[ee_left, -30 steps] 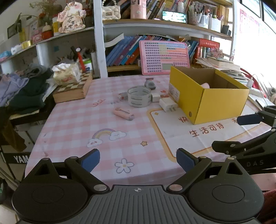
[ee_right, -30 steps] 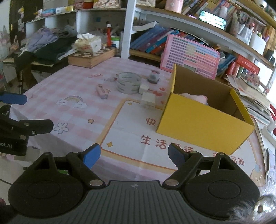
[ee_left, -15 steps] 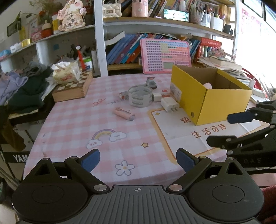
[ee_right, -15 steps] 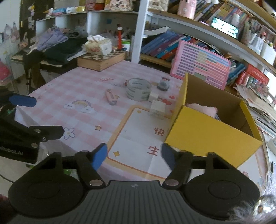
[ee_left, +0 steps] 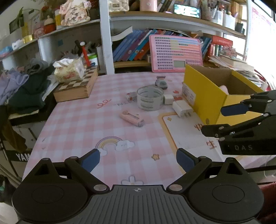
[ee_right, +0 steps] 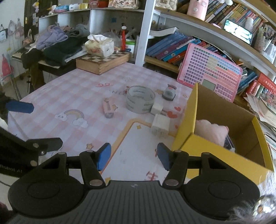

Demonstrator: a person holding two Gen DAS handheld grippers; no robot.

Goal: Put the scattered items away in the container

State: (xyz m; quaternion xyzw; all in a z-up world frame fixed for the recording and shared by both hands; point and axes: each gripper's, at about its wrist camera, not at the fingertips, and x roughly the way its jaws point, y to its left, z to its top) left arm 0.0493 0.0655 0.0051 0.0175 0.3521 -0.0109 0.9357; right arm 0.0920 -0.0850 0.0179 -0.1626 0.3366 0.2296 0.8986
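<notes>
We see a worktop [ee_left: 72, 124] covered by a pink checked cloth printed with a rainbow [ee_left: 110, 142] and a flower. At its far left corner lies a wooden chessboard box [ee_left: 77, 85], and a tissue pack [ee_left: 69, 70] rests on top of it. Beside the box, a heap of dark and lilac clothes [ee_right: 57, 43] sprawls over a side surface. Behind the worktop stands a white bookshelf [ee_left: 105, 36] with slanting books [ee_right: 170, 48]; a pink keyboard toy [ee_right: 209, 72] leans against it. A pink cup [ee_right: 197, 7] sits on the upper shelf.
</notes>
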